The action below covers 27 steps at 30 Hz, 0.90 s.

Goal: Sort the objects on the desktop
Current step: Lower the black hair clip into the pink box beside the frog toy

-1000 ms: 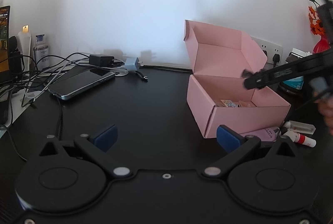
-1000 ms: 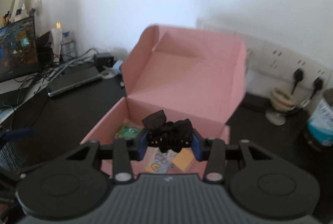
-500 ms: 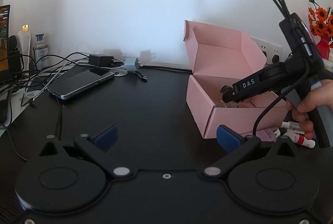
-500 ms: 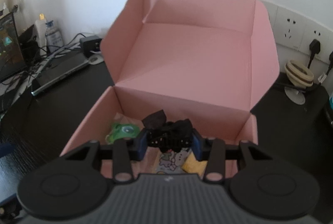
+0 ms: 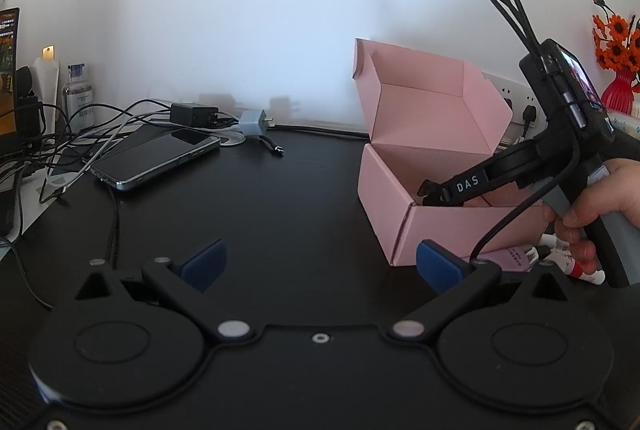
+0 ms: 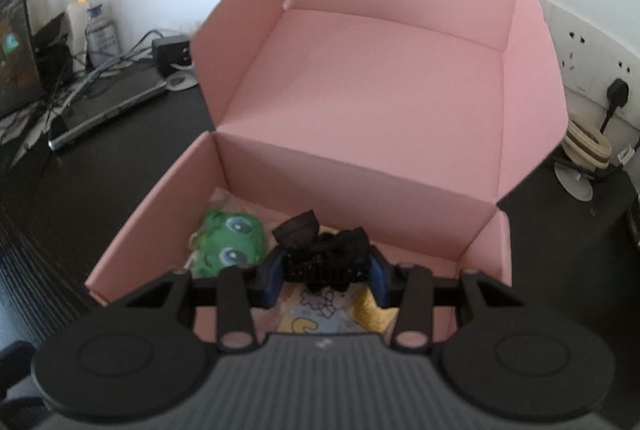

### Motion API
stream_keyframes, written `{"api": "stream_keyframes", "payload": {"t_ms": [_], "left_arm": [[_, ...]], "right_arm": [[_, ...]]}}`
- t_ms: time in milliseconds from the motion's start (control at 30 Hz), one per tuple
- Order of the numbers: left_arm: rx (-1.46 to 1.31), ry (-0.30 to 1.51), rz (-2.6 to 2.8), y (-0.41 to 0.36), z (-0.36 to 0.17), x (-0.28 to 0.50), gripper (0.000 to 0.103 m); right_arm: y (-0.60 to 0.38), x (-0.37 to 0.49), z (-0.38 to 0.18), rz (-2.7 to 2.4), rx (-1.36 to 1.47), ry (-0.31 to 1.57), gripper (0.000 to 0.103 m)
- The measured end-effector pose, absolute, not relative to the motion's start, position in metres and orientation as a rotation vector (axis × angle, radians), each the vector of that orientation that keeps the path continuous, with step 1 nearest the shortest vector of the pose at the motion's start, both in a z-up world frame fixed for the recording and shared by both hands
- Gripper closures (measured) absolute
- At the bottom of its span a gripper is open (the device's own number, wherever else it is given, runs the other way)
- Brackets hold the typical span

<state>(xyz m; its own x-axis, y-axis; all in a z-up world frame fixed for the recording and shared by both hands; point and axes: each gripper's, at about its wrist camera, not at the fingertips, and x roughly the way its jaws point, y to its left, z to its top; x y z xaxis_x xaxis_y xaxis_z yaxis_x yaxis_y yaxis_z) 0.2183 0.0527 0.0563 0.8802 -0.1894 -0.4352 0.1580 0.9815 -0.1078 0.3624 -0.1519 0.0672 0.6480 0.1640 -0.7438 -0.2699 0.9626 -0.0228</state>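
Black bench (image 5: 304, 190) is stretching under everything, and at its far left a tangle of cables (image 5: 72, 134) is lying beside a phone (image 5: 160, 158) resting face up. My left claw (image 5: 320, 262) is hovering low over the bare middle of the bench, its blue pads spread wide apart with nothing between them. To its right the pink box (image 5: 404, 226) is standing with its lid tipped back against the wall. My right claw (image 6: 325, 272) is reaching down over the box's near edge, its pads clenching a black frilly hair tie (image 6: 320, 254) that is bulging out between them. The hair tie is hanging inside the box opening, above the floor of the box. Just left of it a green plush toy (image 6: 230, 240) is lying in the box, and printed cards (image 6: 316, 314) are lying directly beneath my claw. At the far right my hand (image 5: 600, 202) is gripping the handle.
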Motion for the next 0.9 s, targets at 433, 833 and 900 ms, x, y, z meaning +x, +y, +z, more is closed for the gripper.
{"api": "stream_keyframes", "payload": {"t_ms": [433, 833, 900], "left_arm": [[-0.072, 0.459, -0.179, 0.053, 0.056, 0.218, 0.000], [-0.071, 0.462, -0.180, 0.053, 0.056, 0.219, 0.000], [-0.072, 0.462, -0.180, 0.053, 0.056, 0.219, 0.000]], "right_arm": [[-0.138, 0.365, 0.066, 0.232, -0.240, 0.837, 0.061], [-0.142, 0.366, 0.064, 0.208, -0.234, 0.827, 0.050], [-0.143, 0.367, 0.064, 0.202, -0.229, 0.825, 0.046]]}}
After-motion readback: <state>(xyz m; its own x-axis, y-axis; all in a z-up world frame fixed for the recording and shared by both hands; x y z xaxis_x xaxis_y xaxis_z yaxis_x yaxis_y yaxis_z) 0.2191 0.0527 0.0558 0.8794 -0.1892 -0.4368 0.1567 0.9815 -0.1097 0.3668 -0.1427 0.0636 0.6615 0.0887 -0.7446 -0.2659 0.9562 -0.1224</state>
